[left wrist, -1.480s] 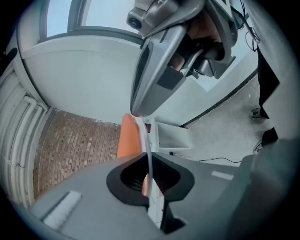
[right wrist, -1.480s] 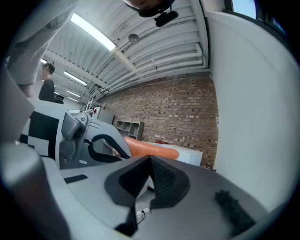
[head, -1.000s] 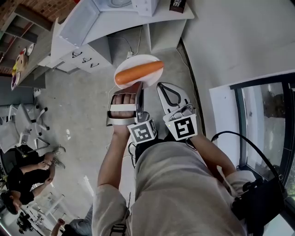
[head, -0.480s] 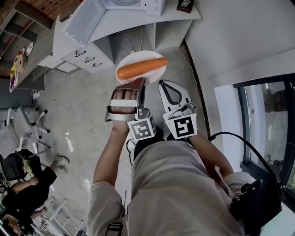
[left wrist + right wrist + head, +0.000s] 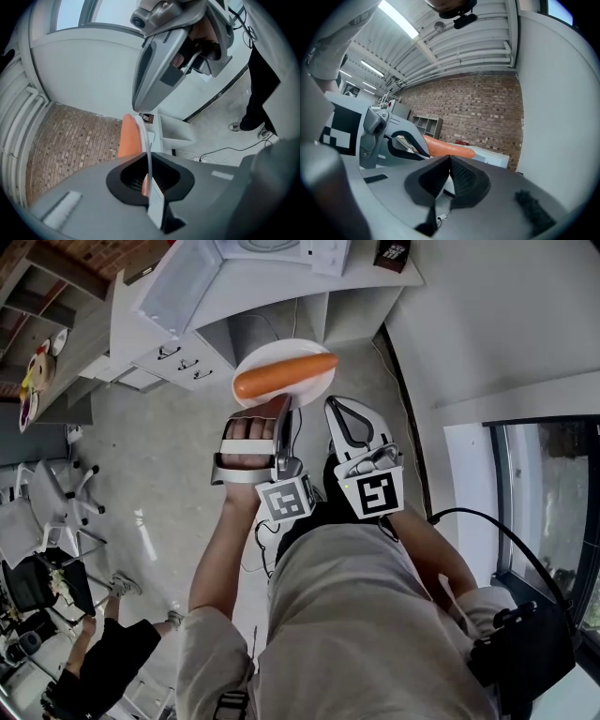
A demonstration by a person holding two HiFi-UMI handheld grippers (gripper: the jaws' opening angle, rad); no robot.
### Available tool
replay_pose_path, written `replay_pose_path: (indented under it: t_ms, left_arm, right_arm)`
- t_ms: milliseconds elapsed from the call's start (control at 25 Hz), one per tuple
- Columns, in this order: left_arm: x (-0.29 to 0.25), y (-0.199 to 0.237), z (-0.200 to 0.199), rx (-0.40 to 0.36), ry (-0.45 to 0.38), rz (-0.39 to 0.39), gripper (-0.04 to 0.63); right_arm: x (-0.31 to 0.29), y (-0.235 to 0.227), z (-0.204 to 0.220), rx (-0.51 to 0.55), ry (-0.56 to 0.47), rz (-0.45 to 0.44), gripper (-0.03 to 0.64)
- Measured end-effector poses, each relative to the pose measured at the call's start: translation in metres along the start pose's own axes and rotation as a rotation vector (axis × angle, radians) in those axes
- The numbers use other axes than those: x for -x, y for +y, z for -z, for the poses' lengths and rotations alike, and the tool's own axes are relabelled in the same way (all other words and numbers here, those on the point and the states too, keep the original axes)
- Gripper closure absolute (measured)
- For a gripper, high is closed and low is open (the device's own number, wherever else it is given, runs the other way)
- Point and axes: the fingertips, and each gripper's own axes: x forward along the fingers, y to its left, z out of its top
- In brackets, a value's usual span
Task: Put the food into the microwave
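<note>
A long orange food item like a carrot (image 5: 284, 375) lies on a white plate (image 5: 272, 353) held out over the floor. My left gripper (image 5: 285, 409) is shut on the plate's near rim. In the left gripper view the plate (image 5: 147, 157) runs edge-on between the jaws, with the food (image 5: 127, 136) on its left side. My right gripper (image 5: 339, 411) hangs just right of the plate, shut with nothing in it. From the right gripper view the food (image 5: 449, 149) shows beyond the left gripper (image 5: 389, 136). The white microwave (image 5: 309, 249) stands on the counter ahead, its door (image 5: 176, 285) swung open to the left.
The white counter (image 5: 281, 296) has an open bay below and a drawer unit (image 5: 173, 362) at its left. A small dark box (image 5: 392, 252) sits right of the microwave. A white wall (image 5: 487, 324) runs along the right. A cable (image 5: 394, 381) lies on the floor. A person (image 5: 103, 662) stands at lower left.
Both grippers and the plate with the food have come closer to the counter and microwave. The left grip on the rim is unchanged. The person at lower left has moved.
</note>
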Motion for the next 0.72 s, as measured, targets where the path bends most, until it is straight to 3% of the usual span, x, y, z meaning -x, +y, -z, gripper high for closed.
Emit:
replay_pose_path:
  t_ms: [480,720]
  left_arm:
    - [-0.104,0.064,0.026,0.042,0.085,-0.043,0.572]
    - [-0.148,0.075,0.033,0.054,0.118,-0.045,0.572]
  right_arm:
    - [-0.105,-0.069,0.003,0.004,-0.037,-0.105,0.607]
    - [-0.144,-0.095,0.014,0.023,-0.042,-0.15,0.607]
